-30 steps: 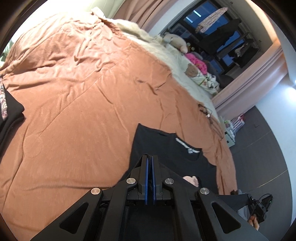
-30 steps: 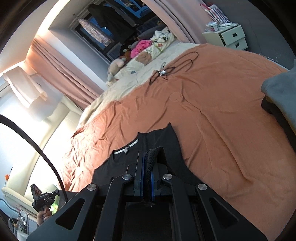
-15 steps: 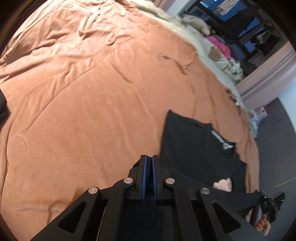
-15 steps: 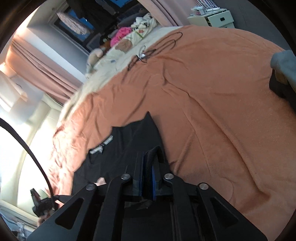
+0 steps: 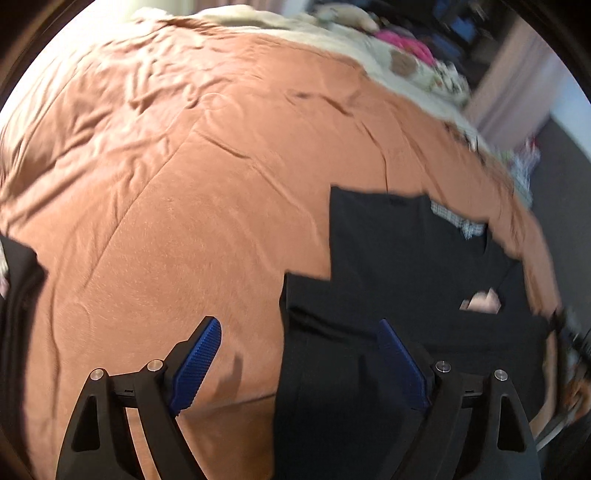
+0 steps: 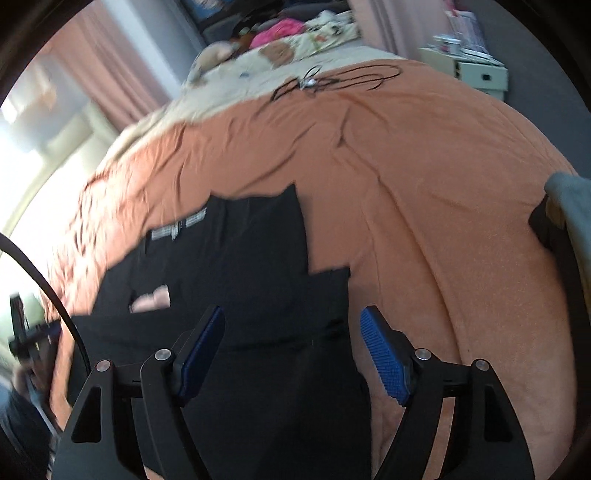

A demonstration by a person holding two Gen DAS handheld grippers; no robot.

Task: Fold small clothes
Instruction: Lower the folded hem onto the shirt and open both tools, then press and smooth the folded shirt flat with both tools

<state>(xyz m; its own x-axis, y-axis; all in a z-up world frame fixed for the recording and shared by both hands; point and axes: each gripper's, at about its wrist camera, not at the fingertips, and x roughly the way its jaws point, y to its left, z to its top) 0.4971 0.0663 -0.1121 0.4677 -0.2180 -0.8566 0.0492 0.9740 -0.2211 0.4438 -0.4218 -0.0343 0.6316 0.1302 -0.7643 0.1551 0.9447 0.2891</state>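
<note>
On the orange bedspread point(image 5: 192, 192) your black shirt point(image 5: 388, 258) lies flat, hem folded; left gripper point(image 5: 299, 362) and right gripper point(image 6: 291, 350) have just opened wide, empty.

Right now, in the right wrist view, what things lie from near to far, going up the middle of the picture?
Black shirt → bare orange bedspread → black cable → cream blanket → pink clothes.

Black tee point(image 5: 399, 258), part-folded, flat on orange bedspread point(image 5: 184, 184), neck label up.
</note>
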